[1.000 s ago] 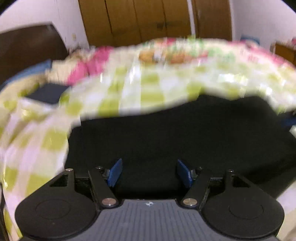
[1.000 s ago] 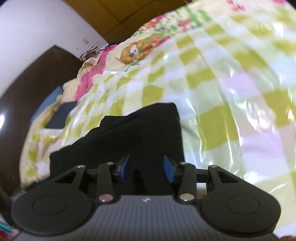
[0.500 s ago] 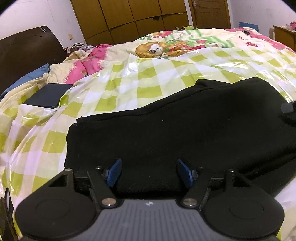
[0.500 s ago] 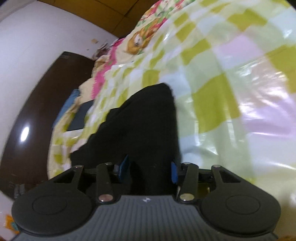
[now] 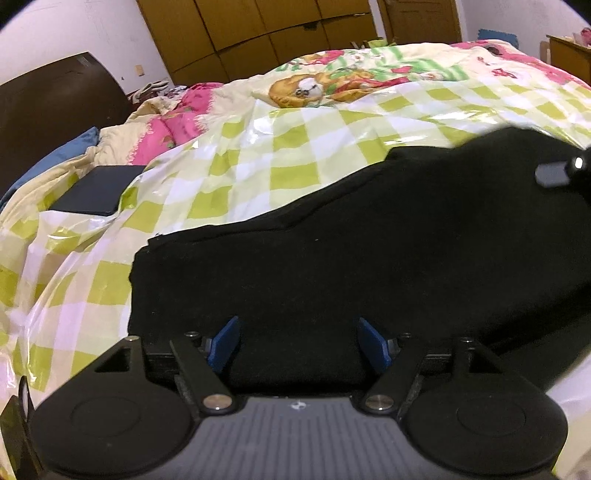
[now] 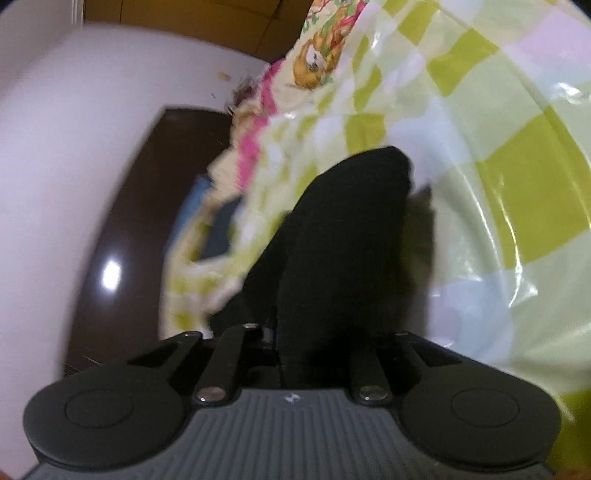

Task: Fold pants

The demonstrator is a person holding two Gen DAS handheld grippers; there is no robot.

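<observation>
A: While the left gripper (image 5: pixel 298 341) hangs over the near edge of the black soft-fabric pants (image 5: pixel 332 266), its two blue pads (image 5: pixel 223 343) stand wide apart and are opening further. Cloth lies below the gap. Neither pad presses on it.

B: And the right gripper (image 6: pixel 317 343)?

A: Jaws closing. Its pads are hidden behind a raised fold of the same black pants, which rises from between the two finger arms. The fabric is bunched and pinched there, so I read it as gripping the cloth. View is blurred and tilted.

B: Where do the pants lie?

A: Spread across the glossy green-and-white checked plastic sheet (image 5: pixel 236 177) that covers the bed. In the left wrist view they run from the gripper's near edge out to the right, where a dark piece of the other gripper shows at the frame's edge. A straight hem or waist edge sits at the left.

B: Surroundings?

A: A flat dark rectangular pad (image 5: pixel 96 190) lies on the sheet, well apart from the pants, to the left. Beyond it, a pink-and-cream cartoon-print quilt (image 5: pixel 317 85), a blue pillow (image 5: pixel 55 158), a dark brown wooden headboard (image 5: pixel 55 107), then brown wooden wardrobe doors (image 5: pixel 258 33) against the white wall.
</observation>
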